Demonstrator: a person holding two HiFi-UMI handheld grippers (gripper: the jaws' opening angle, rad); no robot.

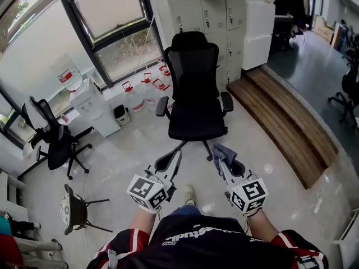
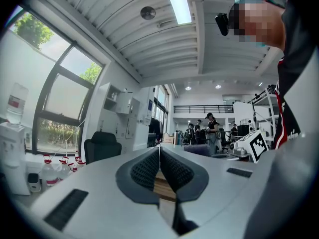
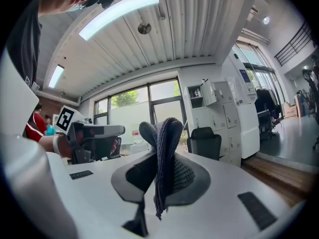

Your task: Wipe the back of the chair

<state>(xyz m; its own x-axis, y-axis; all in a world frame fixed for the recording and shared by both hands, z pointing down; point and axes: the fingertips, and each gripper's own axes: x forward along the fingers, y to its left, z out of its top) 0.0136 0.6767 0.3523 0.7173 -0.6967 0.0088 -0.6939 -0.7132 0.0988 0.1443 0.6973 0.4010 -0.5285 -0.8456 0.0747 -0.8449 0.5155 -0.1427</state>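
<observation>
At upper centre, the chair (image 1: 195, 88) was black all over. Below it, the cloth (image 1: 219, 150) was dark grey-blue with a fine ribbed weave. The left gripper (image 1: 166, 162) and right gripper (image 1: 224, 161) were pale grey with black pads, each bearing a white cube of black square markers. At right, the step (image 1: 280, 116) was brown wood-grain.

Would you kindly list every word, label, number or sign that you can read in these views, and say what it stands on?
No text can be read in any view.
Print on the person's black shirt: upside down and blurred, unreadable.
Red label on the water bottle: too small to read.
Left marker cube and right marker cube: square patterns only, no letters or numbers.
</observation>
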